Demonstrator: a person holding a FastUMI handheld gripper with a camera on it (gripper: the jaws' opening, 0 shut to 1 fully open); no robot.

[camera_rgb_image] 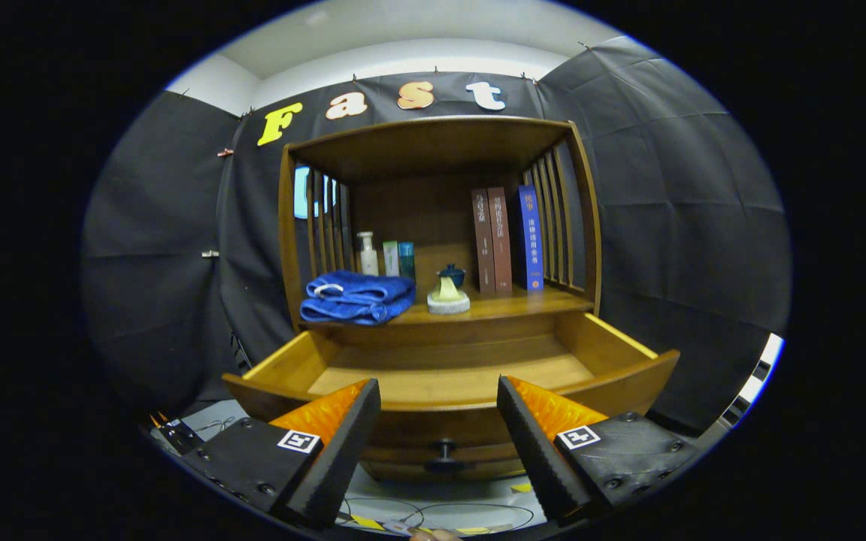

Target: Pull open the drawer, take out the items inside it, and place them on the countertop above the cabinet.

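Wooden cabinet stood against black cloth | drawer pulled out, looked bare | blue towel on countertop (soft, light; pinch a fold) | gripper spread wide, holding nothing.

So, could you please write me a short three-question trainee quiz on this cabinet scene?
1. True or false: the drawer is pulled open.
2. Which item lies on the countertop, left of the small teapot? A) blue towel B) red mug C) metal spoon
3. Fill in: the gripper fingers stand ____, with the drawer knob showing between them.

Key: 1 true. 2 A. 3 open, holding nothing.
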